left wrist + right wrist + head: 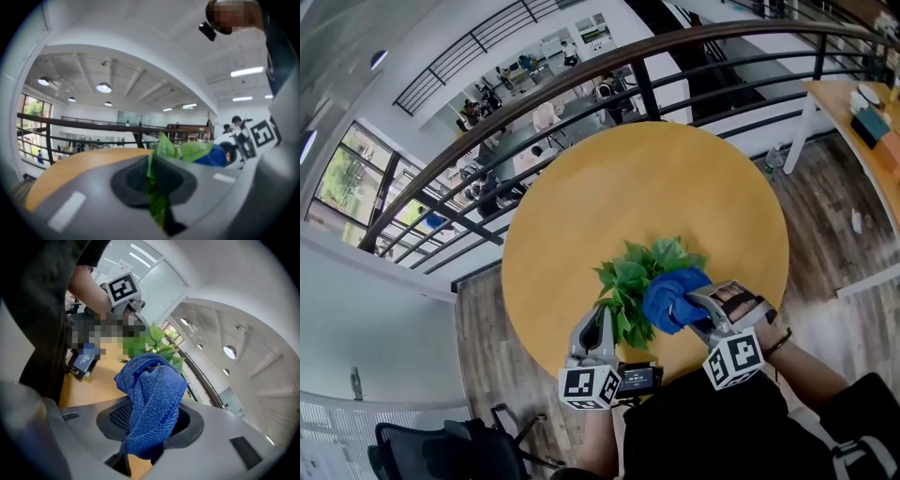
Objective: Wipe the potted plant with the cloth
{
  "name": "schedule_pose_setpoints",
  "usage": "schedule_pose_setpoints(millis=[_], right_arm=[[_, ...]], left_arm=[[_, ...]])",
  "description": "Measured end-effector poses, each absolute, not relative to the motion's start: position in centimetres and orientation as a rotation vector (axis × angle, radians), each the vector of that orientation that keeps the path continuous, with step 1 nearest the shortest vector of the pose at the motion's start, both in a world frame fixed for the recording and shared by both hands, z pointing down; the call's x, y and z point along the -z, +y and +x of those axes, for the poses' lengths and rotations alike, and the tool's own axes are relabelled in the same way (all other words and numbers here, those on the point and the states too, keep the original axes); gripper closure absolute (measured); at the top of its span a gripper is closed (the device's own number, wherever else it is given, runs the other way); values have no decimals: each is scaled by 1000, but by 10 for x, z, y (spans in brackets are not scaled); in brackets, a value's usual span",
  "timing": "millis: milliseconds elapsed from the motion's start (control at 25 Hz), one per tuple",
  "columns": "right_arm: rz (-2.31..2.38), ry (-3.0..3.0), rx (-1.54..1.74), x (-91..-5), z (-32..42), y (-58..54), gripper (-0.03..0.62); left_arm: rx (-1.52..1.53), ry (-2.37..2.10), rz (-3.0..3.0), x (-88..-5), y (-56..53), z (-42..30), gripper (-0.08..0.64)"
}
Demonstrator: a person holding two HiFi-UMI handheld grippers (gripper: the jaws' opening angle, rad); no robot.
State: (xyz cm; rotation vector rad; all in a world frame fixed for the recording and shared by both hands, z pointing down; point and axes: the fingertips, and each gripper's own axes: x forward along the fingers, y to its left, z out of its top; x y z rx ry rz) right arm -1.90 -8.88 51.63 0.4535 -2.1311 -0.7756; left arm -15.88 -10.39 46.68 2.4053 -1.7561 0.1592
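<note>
1. The left gripper (152,190) is clamped tight on a green leaf (155,201). Its jaws are closed, with only the leaf blade pinched between them.
2. The right gripper (143,432) is closed on a blue cloth (151,394). The looped fabric is bunched and folds up out of the jaws in a thick roll.
3. In the head view, both grippers work at the near side of the potted plant (639,274). The left one holds a leaf at the plant's lower left. The right one comes in from the right, with the cloth lying against the foliage on that side.
4. The plant stands on a round wooden table (656,178), toward the edge nearest the person. Its pot is hidden under the spread of leaves, so only the greenery can be made out; how far the cloth wraps round the leaves is hard to tell.
5. A small dark device with a lit screen (639,378) is at the table's near edge, between the two marker cubes.
6. Beyond the table a dark railing (581,86) curves across the view. People are visible on the floor below it, and a second wooden desk (853,117) sits at the upper right.
</note>
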Motion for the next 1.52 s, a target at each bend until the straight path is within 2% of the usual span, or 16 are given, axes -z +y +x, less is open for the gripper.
schedule_pose_setpoints(millis=[160,560,840,1080,1520], right_arm=[[373,-2148,778,-516,-11,-80,428],[655,-2250,917,-407,-25,-150,428],[477,-2127,949,-459,-74,-175,428],[526,-1933,951,-488,-51,-218,428],[786,-2229,785,-404,-38,-216,428]], left_arm=[[-145,-1745,2394,-467,-105,-161,555],[-152,-1736,2397,-470,-104,-164,555],[-202,-1733,2434,-467,-100,-155,555],[-199,-1729,2438,-468,-99,-155,555],[-183,-1729,2426,-467,-97,-154,555]])
